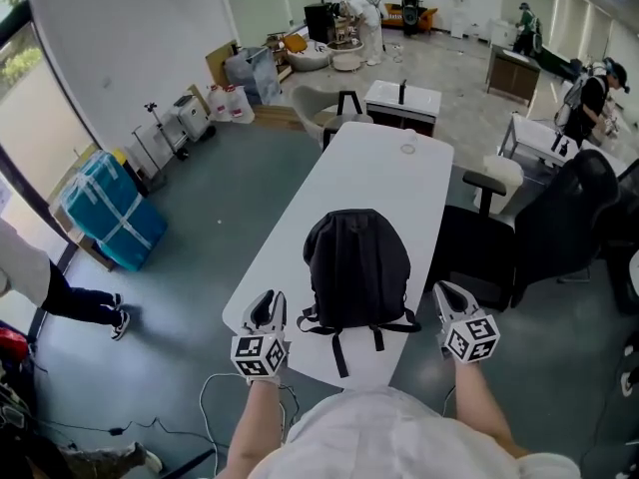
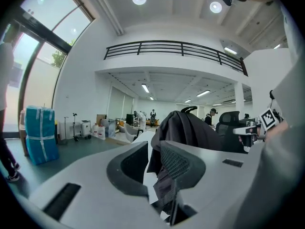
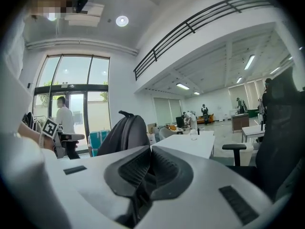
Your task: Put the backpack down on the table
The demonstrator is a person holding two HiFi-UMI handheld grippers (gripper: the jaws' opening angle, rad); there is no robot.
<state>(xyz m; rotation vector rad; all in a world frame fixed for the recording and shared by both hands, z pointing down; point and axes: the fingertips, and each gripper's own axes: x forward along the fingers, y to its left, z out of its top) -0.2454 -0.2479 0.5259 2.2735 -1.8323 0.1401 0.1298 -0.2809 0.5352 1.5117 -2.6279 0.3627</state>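
Black backpack [image 1: 356,267] upright at the near end of the white worktop [image 1: 379,173], lower centre.
Left gripper [image 1: 267,305] fingers [image 2: 180,162] pinch its dark fabric [image 2: 164,187]. Right gripper [image 1: 447,297] fingers meet on a dark strap [image 3: 137,202], mostly hidden between them. Whether the base rests down is unclear.

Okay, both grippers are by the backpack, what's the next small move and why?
Probably tip the backpack gently away and lay it flat. It stands upright at the near end of the table, with bare tabletop beyond. The left gripper is shut on a dark strap; the right gripper is shut too, on what I can't tell.
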